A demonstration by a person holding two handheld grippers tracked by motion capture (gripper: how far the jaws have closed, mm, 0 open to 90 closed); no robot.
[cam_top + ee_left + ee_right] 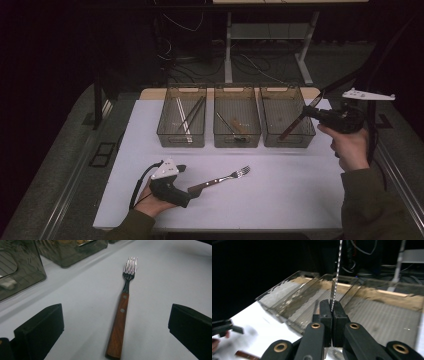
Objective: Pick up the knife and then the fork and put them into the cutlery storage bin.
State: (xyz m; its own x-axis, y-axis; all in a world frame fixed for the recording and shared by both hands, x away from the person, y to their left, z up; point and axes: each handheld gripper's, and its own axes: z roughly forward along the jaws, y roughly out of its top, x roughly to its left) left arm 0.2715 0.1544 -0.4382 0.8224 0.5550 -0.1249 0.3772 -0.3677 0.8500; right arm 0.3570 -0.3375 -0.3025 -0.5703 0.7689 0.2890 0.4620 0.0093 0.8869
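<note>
Lying on the white tabletop in the lower middle of the high view was a fork with a brown wooden handle and steel tines, its tines pointing toward the upper right of the frame and its handle end just beside the left gripper. That gripper, held low at the lower left of the frame, had its jaws spread wide; in the left gripper view they stood to either side of the fork without touching it. At the right edge of the high view the right gripper was held up above the tabletop, its jaws pressed together on a knife, whose dark handle slanted down toward the lower left, in front of the right bin. In the right gripper view the thin serrated blade rose straight up from between the closed jaws toward the top of the frame. Across the upper middle of the tabletop stood three clear bins in a row: the left bin held several long thin utensils, the middle bin held a few pieces, too small to tell apart.
</note>
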